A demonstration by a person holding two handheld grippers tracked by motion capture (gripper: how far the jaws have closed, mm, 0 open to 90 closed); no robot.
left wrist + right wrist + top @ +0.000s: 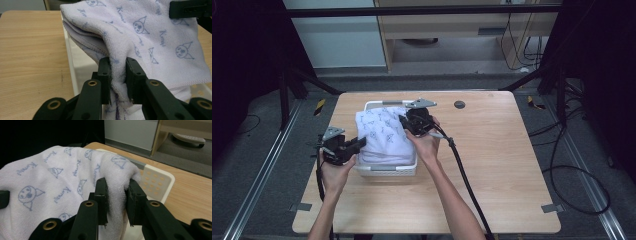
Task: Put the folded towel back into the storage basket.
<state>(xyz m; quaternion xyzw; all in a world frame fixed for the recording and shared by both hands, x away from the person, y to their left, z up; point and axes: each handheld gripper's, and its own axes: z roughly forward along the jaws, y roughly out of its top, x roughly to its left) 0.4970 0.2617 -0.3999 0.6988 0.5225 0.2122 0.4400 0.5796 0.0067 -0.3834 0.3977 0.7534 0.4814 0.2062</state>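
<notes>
Left tongs (117, 75) are clamped on a bunched fold of the folded towel (150, 37), cloth squeezed between both jaws. Right tongs (116, 197) are clamped on the towel's opposite edge, again with a thick wad between the jaws. In the high view we've got left tongs (354, 145) at the towel's 8 o'clock corner and right tongs (408, 122) at about 2 o'clock.

The towel is white with a blue cartoon-face print, several layers thick. It sits over the white plastic basket (387, 170), partly inside it and mounded above the rim. Our read is that it's being lowered in.

The basket sits left of centre on the wooden worktop (492, 165). Its perforated end wall (156, 182) is just beyond the right tongs.

Risks from here, as we judge them:
- Each grip pinches a bunch, not necessarily all layers. Inner layers could slip out and the fold would open.
- The towel overhangs the basket's long side at 9 o'clock. If we let go as is, that edge could drape over the rim rather than drop in.
- The left tongs are close to the basket's near wall. Pushing down could snag it and drag or tip the light basket.
- Uneven descent of the two hands would skew the stack.
- The right cable (462, 170) trails across the worktop, well apart from the basket. Low risk.
</notes>
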